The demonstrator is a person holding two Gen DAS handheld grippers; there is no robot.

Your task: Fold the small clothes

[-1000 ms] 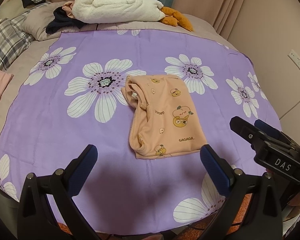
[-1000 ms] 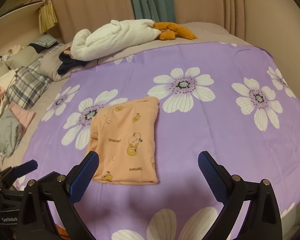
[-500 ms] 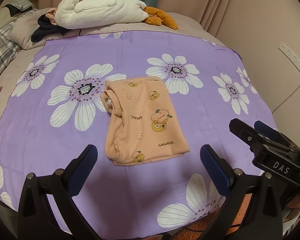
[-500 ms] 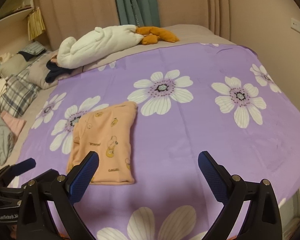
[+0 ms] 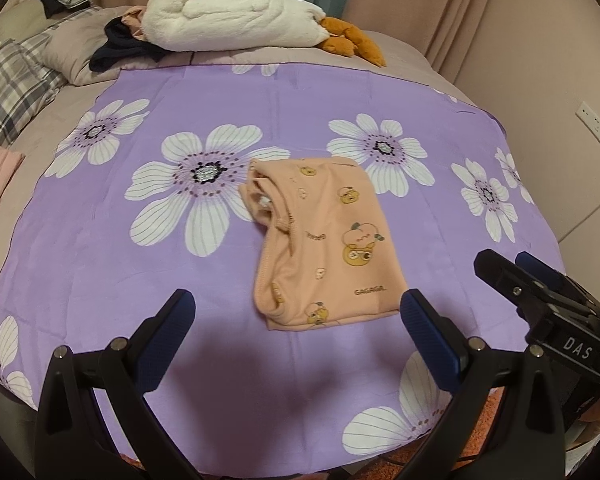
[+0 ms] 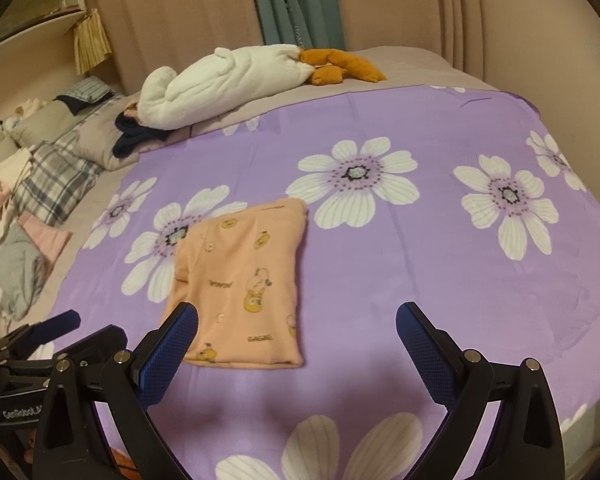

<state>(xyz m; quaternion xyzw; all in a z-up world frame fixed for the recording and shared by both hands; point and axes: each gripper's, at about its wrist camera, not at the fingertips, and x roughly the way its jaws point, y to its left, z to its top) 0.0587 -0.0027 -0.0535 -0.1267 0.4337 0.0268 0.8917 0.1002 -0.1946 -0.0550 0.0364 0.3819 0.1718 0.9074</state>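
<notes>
A small peach garment [image 5: 324, 240] with cartoon prints lies folded into a rectangle in the middle of the purple flowered sheet [image 5: 140, 280]. In the right wrist view the same garment [image 6: 240, 284] sits left of centre. My left gripper [image 5: 296, 312] hovers open just short of the garment's near edge, nothing between its blue pads. My right gripper [image 6: 298, 324] is open too, its left fingertip overlapping the garment's near left corner in the image. The right gripper's body [image 5: 548, 308] shows at the right edge of the left wrist view.
A white plush toy [image 5: 236, 16] with orange feet lies along the far edge of the bed. Dark clothing [image 5: 128, 50], plaid bedding [image 5: 12, 84] and pink and grey clothes [image 6: 16, 248] pile up on the left. A wall with a socket strip [image 5: 596, 132] stands right.
Both views have shifted: the garment slid left half a second ago and now sits back near centre and closer. The garment itself keeps its shape. Both grippers stay open.
</notes>
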